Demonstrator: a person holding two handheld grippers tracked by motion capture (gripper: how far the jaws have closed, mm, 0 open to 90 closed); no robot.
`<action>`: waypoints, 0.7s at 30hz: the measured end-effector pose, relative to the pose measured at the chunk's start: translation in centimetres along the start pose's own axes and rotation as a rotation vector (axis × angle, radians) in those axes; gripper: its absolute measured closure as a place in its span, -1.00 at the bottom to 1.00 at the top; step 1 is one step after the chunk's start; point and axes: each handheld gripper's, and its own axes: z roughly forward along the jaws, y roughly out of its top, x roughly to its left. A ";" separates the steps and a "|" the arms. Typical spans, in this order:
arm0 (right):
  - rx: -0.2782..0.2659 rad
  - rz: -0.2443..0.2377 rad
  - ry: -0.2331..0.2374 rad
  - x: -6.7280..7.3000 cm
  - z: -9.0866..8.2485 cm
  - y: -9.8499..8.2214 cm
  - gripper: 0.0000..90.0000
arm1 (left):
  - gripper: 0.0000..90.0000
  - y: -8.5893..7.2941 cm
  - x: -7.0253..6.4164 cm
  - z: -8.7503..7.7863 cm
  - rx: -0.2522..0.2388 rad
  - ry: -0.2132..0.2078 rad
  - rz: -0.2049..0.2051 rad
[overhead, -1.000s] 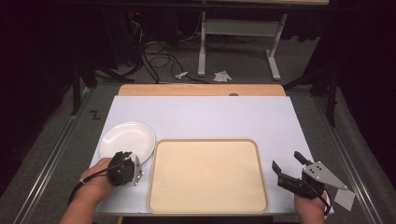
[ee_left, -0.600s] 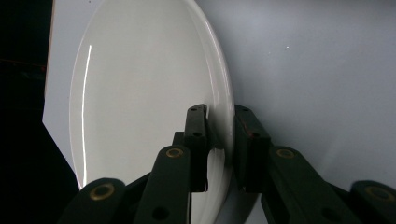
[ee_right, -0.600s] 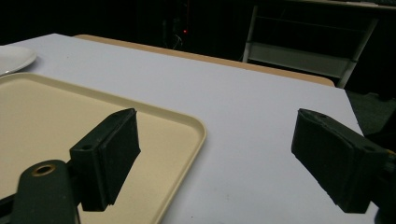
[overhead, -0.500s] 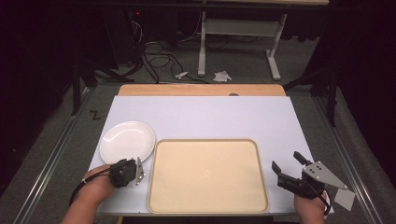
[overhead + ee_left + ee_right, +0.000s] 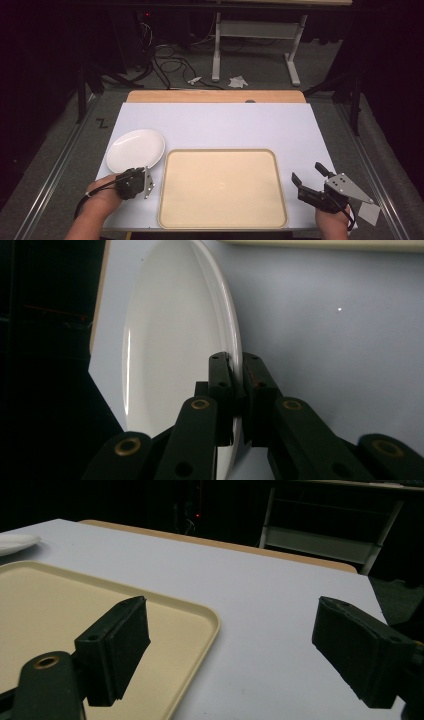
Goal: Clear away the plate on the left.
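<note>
White plate (image 5: 135, 150) is sitting at the lower left of the high view, and I am pinching its near rim with the left gripper (image 5: 141, 176).

Looking along the left gripper (image 5: 235, 371) in its own view, I am seeing the two black jaws, which have just been closing, pressing on the plate's (image 5: 170, 345) thin edge from either side. The plate is lying on the white table (image 5: 220, 125), just beside the upper left corner of the beige tray (image 5: 222, 187) that is taking up the lower middle of the frame. I am holding the right gripper (image 5: 311, 179) at the lower right, past the tray's right edge, with its jaws standing wide apart and nothing between them.
</note>
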 end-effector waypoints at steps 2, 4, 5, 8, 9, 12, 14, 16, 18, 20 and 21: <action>0.001 0.000 -0.001 0.0 0.0 0.0 -0.64 | 0.90 0.1 0.2 -0.1 -0.008 0.011 0.002; 0.002 0.000 0.003 0.0 0.0 0.0 -0.64 | 0.91 0.2 0.3 -0.2 -0.015 0.020 0.001; 0.002 0.000 0.003 0.0 0.1 0.0 -0.64 | 0.92 0.3 0.3 -0.2 -0.022 0.030 -0.001; 0.004 0.000 0.004 0.0 0.1 -0.1 -0.64 | 0.93 0.5 0.5 -0.2 -0.028 0.032 -0.011; 0.002 -0.001 0.004 0.0 0.1 -0.1 -0.64 | 0.93 0.5 0.5 -0.2 -0.031 0.034 -0.014; 0.001 -0.002 0.003 0.0 0.1 -0.1 -0.64 | 0.93 0.6 0.6 -0.2 -0.040 0.042 -0.020; 0.001 -0.003 0.002 0.0 0.1 -0.1 -0.64 | 0.93 0.7 0.7 -0.3 -0.044 0.049 -0.025; 0.002 -0.002 0.003 0.0 0.1 0.0 -0.64 | 0.93 0.8 0.8 -0.4 -0.046 0.048 -0.032; 0.002 -0.002 0.004 0.0 0.1 0.0 -0.64 | 0.93 0.9 0.9 -0.4 -0.053 0.048 -0.039; 0.002 -0.003 0.004 0.0 0.1 0.0 -0.64 | 0.93 0.9 0.9 -0.5 -0.055 0.048 -0.039; 0.002 -0.004 0.004 0.0 0.1 0.0 -0.64 | 0.93 1.0 0.9 -0.5 -0.053 0.050 -0.040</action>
